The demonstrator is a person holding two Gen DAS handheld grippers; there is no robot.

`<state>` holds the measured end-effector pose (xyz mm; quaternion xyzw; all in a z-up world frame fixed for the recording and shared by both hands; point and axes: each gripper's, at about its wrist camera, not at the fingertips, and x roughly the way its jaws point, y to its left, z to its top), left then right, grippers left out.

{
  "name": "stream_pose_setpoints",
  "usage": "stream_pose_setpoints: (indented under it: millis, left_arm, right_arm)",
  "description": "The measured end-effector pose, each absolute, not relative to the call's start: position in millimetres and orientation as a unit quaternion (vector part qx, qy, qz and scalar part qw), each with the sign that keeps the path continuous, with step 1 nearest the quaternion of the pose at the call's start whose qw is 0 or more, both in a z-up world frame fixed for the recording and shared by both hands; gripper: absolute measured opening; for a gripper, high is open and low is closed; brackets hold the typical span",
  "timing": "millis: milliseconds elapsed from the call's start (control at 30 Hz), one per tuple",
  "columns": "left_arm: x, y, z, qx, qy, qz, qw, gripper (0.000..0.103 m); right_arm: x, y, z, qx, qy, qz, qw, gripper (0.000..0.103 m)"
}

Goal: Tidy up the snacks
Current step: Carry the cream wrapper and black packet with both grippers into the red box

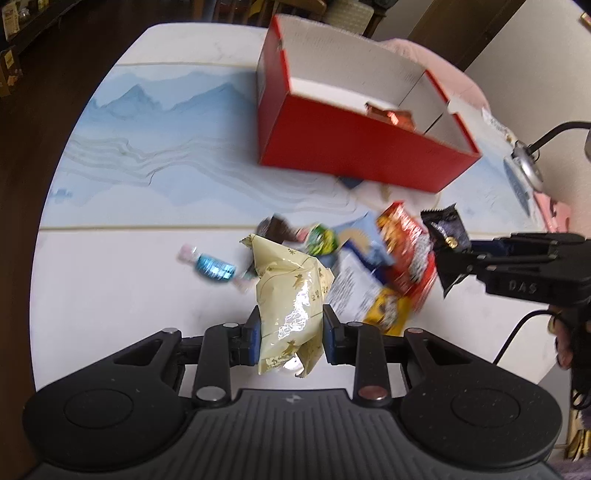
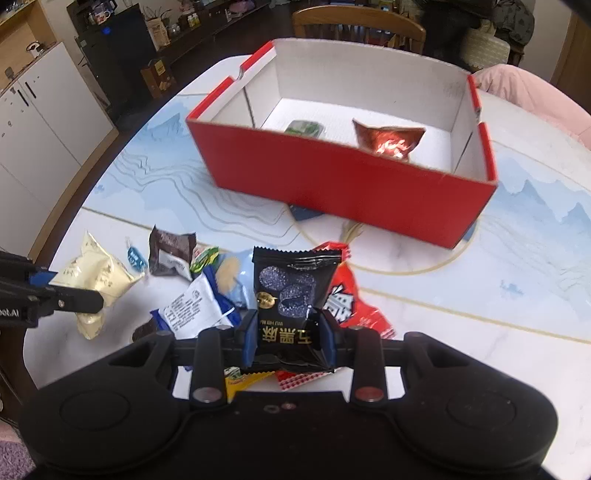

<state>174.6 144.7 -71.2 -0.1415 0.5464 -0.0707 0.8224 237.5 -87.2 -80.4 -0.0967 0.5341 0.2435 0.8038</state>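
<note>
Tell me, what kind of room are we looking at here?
Most likely a home dining or living room. The snacks and red box sit on a white table with a wooden dining chair behind it, white cabinets to the side, and a cluttered low shelf at the back.

Beyond the fingers [image 2: 251,332] lies the snack pile [image 2: 207,288]; behind it stands the box [image 2: 347,184], two packets inside.
</note>
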Motion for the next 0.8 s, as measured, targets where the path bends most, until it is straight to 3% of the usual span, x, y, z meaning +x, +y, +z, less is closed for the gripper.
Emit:
stream_pose_setpoints:
  millis: [800]
  left_arm:
    - [300, 96, 14, -0.087, 0.497, -0.098, 0.858, 0.030]
  right_arm:
    - [327, -116, -13, -0.083, 0.480, 0.214, 0.847, 0.034]
